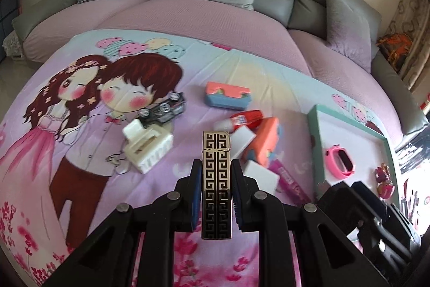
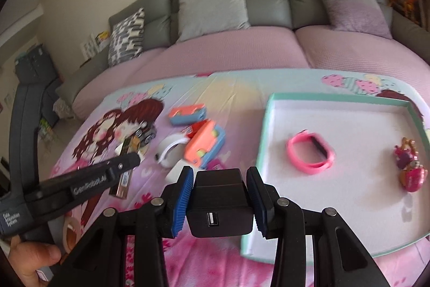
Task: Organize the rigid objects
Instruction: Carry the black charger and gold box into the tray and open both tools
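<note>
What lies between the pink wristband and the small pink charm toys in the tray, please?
Nothing: in the right wrist view, bare white tray floor separates the pink wristband from the pink charm toys. The two are apart, not touching.

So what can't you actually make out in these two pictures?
- Left wrist view: the right gripper is cut off by the tray rim and its own body; what it holds is hidden.
- Left wrist view: the purple tube label is blurred.
- Right wrist view: the patterned bar is half hidden behind the left gripper.
- Right wrist view: the pink trinkets are too small and blurred to tell apart.
</note>
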Motion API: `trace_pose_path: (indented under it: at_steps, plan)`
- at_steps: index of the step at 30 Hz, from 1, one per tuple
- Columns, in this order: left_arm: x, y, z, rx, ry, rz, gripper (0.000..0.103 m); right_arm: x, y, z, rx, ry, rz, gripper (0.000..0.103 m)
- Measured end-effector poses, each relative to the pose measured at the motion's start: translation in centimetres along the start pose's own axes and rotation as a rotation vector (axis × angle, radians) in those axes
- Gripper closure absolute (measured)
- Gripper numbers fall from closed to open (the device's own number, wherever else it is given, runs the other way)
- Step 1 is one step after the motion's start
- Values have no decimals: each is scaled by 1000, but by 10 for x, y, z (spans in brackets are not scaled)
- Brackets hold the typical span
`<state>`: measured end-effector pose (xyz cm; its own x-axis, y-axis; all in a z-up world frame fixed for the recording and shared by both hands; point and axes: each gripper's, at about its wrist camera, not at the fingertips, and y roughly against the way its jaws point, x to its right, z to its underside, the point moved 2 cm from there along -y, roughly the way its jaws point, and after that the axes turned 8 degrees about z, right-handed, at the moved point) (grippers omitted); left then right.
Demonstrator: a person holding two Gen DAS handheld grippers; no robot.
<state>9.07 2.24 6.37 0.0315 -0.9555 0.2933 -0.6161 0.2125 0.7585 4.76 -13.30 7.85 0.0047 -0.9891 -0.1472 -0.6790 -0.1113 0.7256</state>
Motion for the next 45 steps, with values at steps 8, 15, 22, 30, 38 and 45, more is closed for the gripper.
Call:
trace_pose_path:
  at_steps: [8, 15, 22, 30, 38, 45]
  plan:
    - [64, -10, 1, -21, -140, 93, 82, 68, 8, -10, 35, -120, 206, 59]
    - [126, -25, 16, -54, -288, 170, 82, 115, 18, -10, 29, -196, 328, 59]
    - [160, -48, 37, -125, -390, 185, 82, 141, 14, -3, 3, -243, 358, 59]
    - [165, -58, 46, -152, -409, 177, 82, 151, 7, 3, -36, -265, 351, 59]
    - [164, -62, 47, -166, -415, 168, 82, 158, -4, 12, -137, -284, 372, 59]
    - [164, -58, 43, -155, -408, 188, 81, 147, 0, 11, -157, -213, 386, 58]
